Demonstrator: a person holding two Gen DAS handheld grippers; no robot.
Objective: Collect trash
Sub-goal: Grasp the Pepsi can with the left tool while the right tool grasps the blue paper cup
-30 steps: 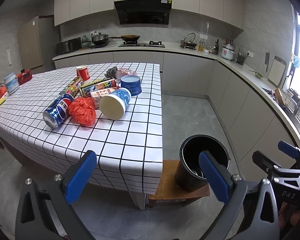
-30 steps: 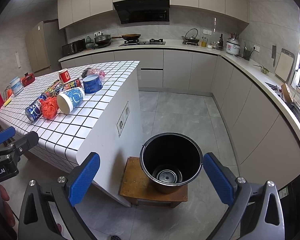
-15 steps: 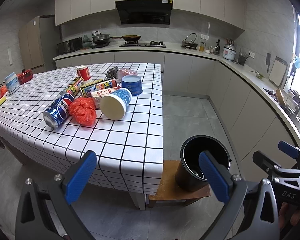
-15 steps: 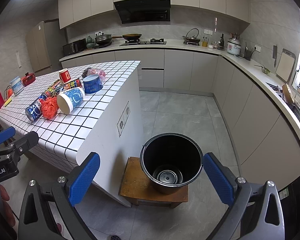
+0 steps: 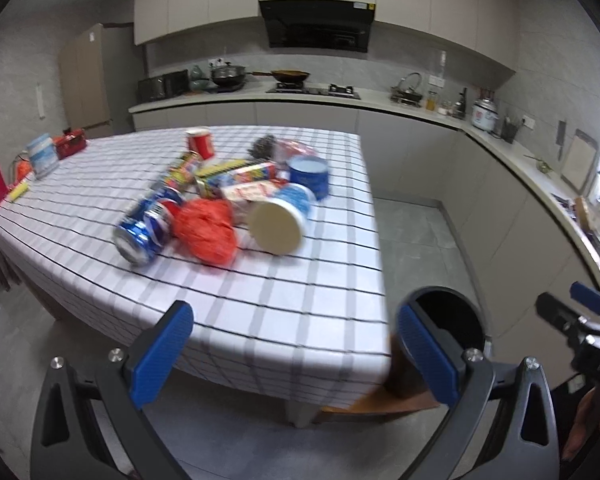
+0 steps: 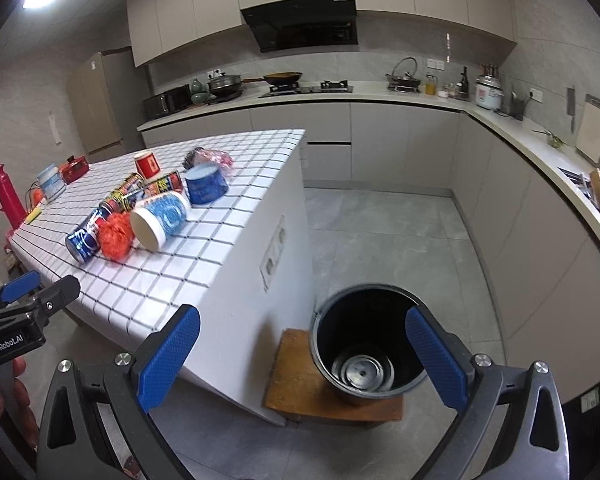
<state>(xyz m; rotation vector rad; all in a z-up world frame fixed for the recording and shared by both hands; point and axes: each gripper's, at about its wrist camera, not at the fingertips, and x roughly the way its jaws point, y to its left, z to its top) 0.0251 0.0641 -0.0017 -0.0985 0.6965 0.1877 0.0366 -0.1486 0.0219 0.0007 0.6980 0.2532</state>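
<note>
While both my tongs hang wide apart gripping nothing, the checkered table (image 5: 260, 312) edge sits just past my left gripper (image 5: 296, 354). My right gripper (image 6: 302, 354) frames the black bin (image 6: 364, 344) on its stool, open floor beyond. Trash pile (image 5: 220, 204) sits mid-table.

Two wrist views (table (image 5: 300, 312), bin (image 6: 364, 336) shared)

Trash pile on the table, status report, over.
Both grippers, left and right, open, empty. Trash pile untouched on table. Bin empty. Nothing blocking.
</note>
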